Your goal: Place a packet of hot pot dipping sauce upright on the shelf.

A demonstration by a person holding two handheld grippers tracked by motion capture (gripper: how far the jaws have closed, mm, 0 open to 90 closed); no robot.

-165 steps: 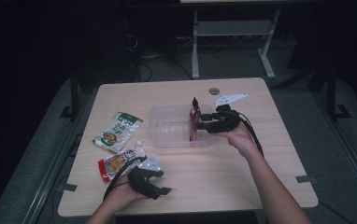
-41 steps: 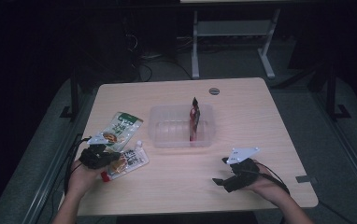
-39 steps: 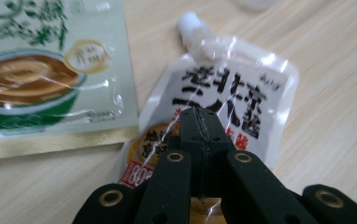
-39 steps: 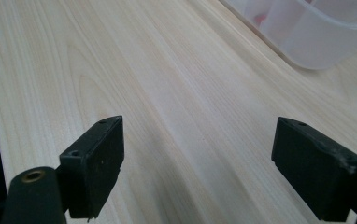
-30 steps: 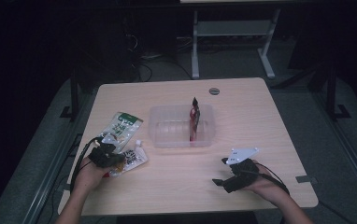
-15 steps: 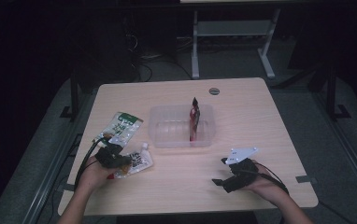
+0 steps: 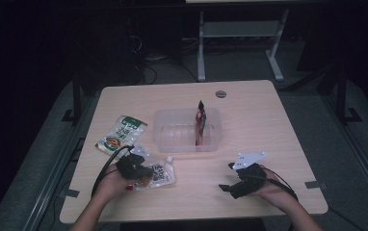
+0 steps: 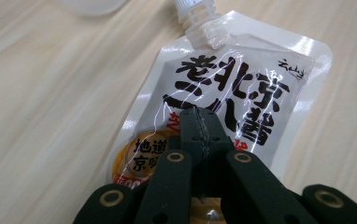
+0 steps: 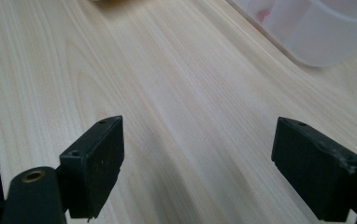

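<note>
A white spouted sauce pouch [image 7: 163, 174] [image 8: 242, 88] with black lettering lies flat near the table's front left, spout pointing toward the tub. My left gripper [image 7: 144, 173] [image 8: 200, 126] is shut on the pouch's lower end, jaws pressed together over its orange label. At the front right my right gripper [image 7: 226, 177] [image 9: 197, 163] rests low over bare wood, open wide with nothing between its jaws.
A clear plastic tub [image 7: 172, 140] [image 9: 326, 32] stands mid-table with a red pouch [image 7: 200, 124] upright along its right side. A green snack packet [image 7: 122, 134] lies left of the tub. A round cable hole [image 7: 220, 94] is near the wooden table's [image 7: 254, 120] far edge.
My left gripper has slid rightward along the front of the table, and the white pouch has moved with it, away from the green packet. The right gripper has stayed put.
</note>
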